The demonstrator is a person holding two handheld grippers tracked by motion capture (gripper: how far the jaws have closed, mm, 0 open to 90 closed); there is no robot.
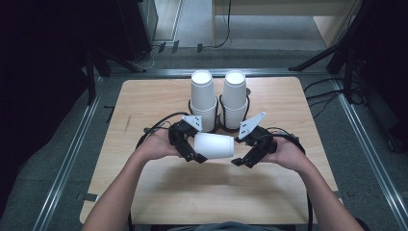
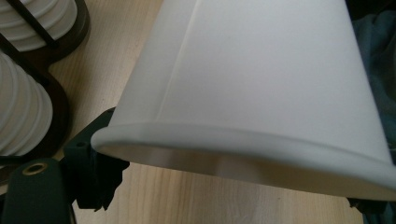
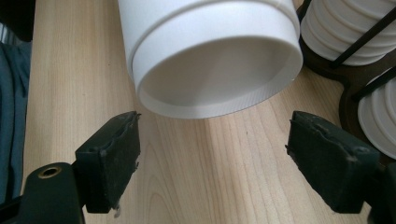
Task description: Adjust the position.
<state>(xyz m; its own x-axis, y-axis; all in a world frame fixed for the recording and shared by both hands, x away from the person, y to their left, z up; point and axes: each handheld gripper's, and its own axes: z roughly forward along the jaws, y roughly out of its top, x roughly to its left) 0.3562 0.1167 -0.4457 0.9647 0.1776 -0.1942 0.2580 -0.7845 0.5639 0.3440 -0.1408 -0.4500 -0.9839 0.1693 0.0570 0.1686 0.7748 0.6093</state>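
Note:
A white paper cup (image 1: 214,145) lies on its side above the middle of the wooden table (image 1: 211,197). My left gripper (image 1: 194,155) is shut on it at the wide, open end. In the left gripper view the cup's rim (image 2: 243,135) spans the space between the two jaws. My right gripper (image 1: 243,161) is open at the cup's narrow end. In the right gripper view the recessed base of the cup (image 3: 215,70) sits just beyond my fingertips (image 3: 109,154), apart from both, with a stepped band around it.
Two tall stacks of white cups (image 1: 202,96) (image 1: 235,96) stand in a black wire holder (image 1: 219,122) at the table's far middle, just behind the grippers. The stacks show in the left gripper view (image 2: 21,116) and the right gripper view (image 3: 345,28). Dark stands surround the table.

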